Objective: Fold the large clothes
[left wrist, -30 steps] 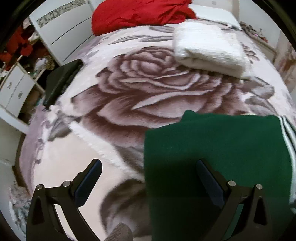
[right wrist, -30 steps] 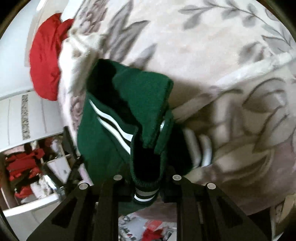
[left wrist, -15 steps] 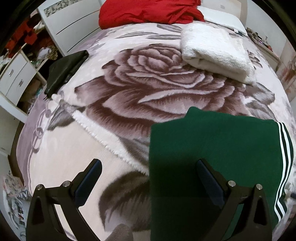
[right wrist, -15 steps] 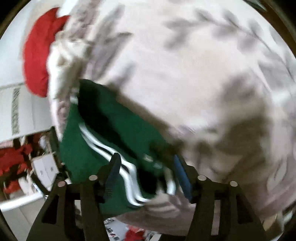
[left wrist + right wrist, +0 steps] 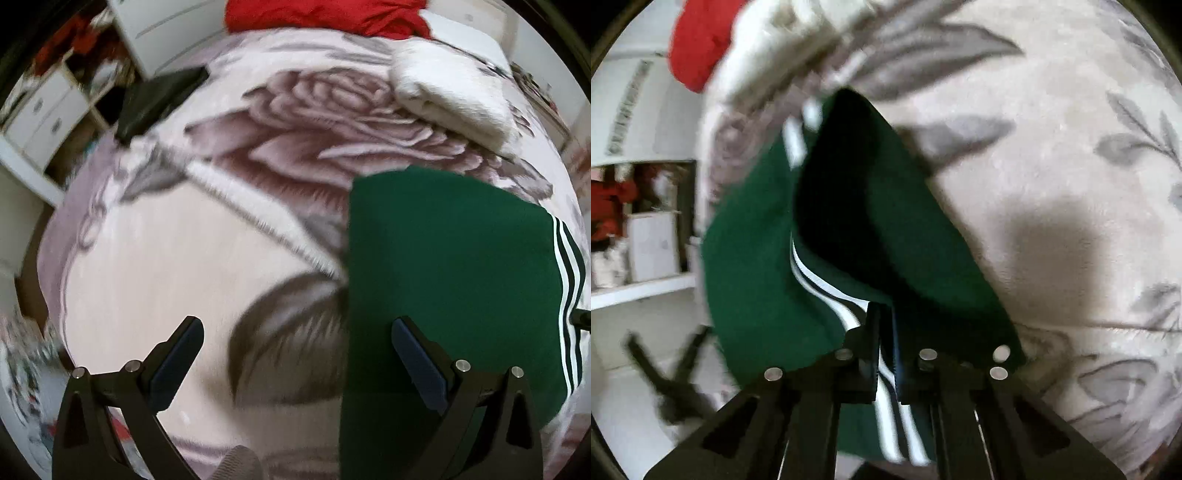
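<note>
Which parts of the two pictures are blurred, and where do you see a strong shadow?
Left wrist view: the blanket and shelves at the left edge are smeared, while the green garment is fairly sharp. Right wrist view: the top left and white stripes are blurred; a dark shadow falls on the blanket right of the garment.

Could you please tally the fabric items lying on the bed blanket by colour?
Green: 1, the striped garment
Red: 1, the bundle
White: 1, the folded towel
Total: 3
</note>
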